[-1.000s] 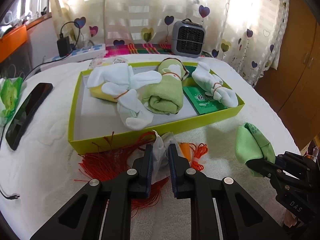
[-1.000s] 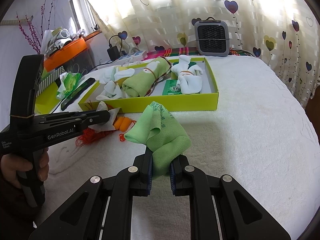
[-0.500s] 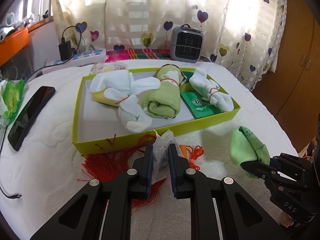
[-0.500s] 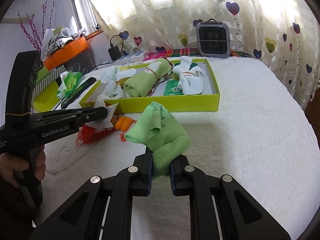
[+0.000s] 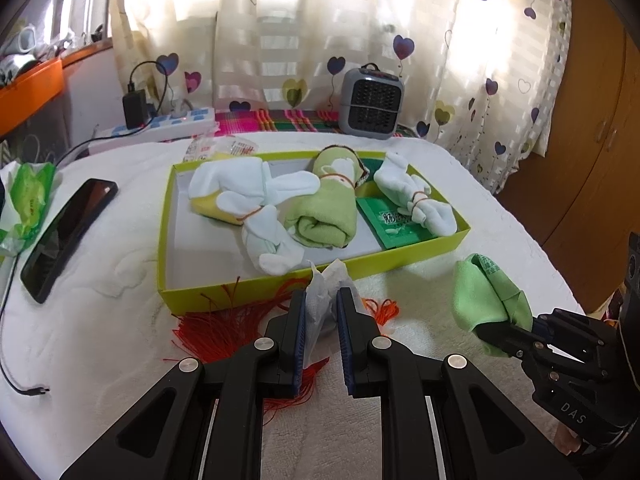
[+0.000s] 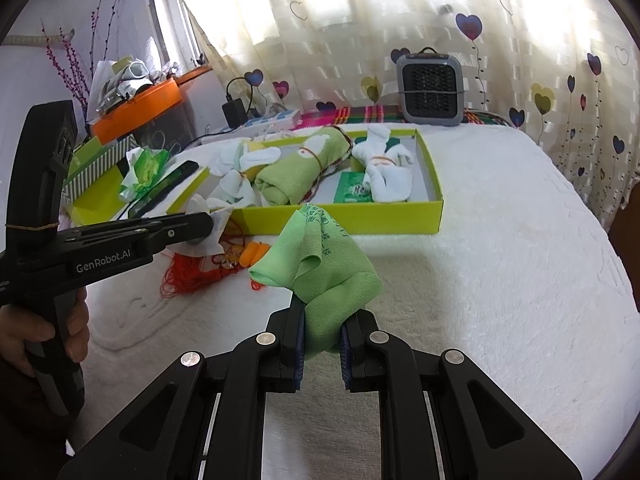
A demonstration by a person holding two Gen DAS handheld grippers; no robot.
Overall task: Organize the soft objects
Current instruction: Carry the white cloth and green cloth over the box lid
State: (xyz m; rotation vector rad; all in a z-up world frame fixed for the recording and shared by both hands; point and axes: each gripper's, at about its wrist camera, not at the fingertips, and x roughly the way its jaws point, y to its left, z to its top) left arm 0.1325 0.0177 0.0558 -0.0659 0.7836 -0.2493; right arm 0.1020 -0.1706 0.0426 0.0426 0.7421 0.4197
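Gripping a crumpled white plastic wrapper [image 5: 325,292], left gripper [image 5: 322,312] has its jaws narrow, pads pressed on both sides of it. Wrapper sits just in front of the yellow-green box [image 5: 400,258], over a red tassel [image 5: 224,320]; how the wrapper and tassel connect is hidden behind the fingers. An orange piece [image 6: 256,253] lies beside the tassel, too small to identify.

Right gripper [image 6: 322,344] is clamped on a green cloth [image 6: 320,272], jaws nearly closed. Cloth bunches up above the fingers; it carries small printed characters, not readable. From the left view that gripper's tips are mostly buried in the cloth.

Box rests on the white table cover [image 6: 500,260]. Inside: a rolled green towel [image 5: 324,212] with a band around it, a white bundle [image 5: 256,204] to its left partly covering something yellow, another white bundle [image 5: 416,200] to its right lying on a green packet [image 5: 396,228]; packet text is blurred.

Left of the box: a dark phone [image 5: 68,232] and a green-and-white wrapper [image 5: 24,208], cut off at the frame edge. A hand [image 6: 48,332] holds the left gripper's handle, partly out of frame. Small grey heater [image 5: 372,108] stands at the curtain.
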